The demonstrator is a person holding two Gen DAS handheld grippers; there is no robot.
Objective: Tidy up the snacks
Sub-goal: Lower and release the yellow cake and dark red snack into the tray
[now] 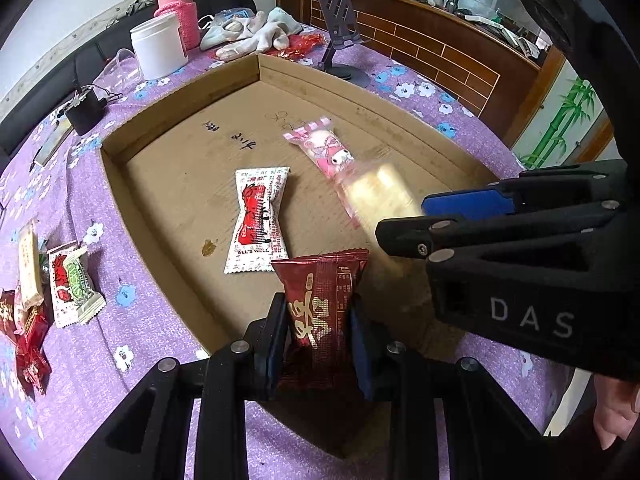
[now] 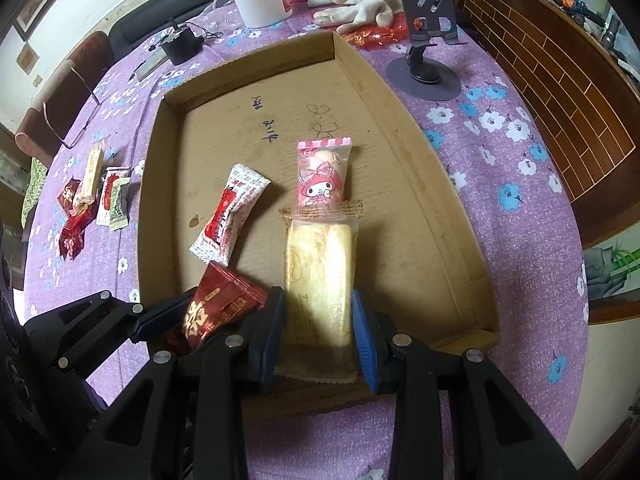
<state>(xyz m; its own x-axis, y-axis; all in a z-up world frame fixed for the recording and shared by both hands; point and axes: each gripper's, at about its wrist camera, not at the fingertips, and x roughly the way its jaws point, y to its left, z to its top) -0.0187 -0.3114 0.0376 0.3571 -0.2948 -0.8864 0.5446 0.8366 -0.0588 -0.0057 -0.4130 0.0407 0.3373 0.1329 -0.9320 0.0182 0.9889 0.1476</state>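
My left gripper (image 1: 320, 344) is shut on a dark red snack packet (image 1: 324, 300), held above the near edge of a shallow cardboard tray (image 1: 176, 92). My right gripper (image 2: 318, 328) is shut on a clear-wrapped yellow rice cracker (image 2: 320, 276), also over the tray. Flat on the tray floor lie a white-and-red packet (image 1: 258, 220) and a pink cartoon packet (image 1: 324, 148). The right wrist view shows the same tray (image 2: 420, 168), the white-and-red packet (image 2: 228, 216), the pink packet (image 2: 322, 176), and the left gripper's red packet (image 2: 218, 308) at lower left. The cracker (image 1: 380, 192) appears blurred in the left view.
A pile of several more snacks (image 1: 44, 288) lies on the purple flowered tablecloth left of the tray, also seen as the snack pile (image 2: 94, 196). Beyond the tray stand a white jar (image 1: 158, 46), a pink bottle (image 1: 178, 12), a crumpled cloth (image 1: 256, 32) and a phone stand (image 2: 428, 40).
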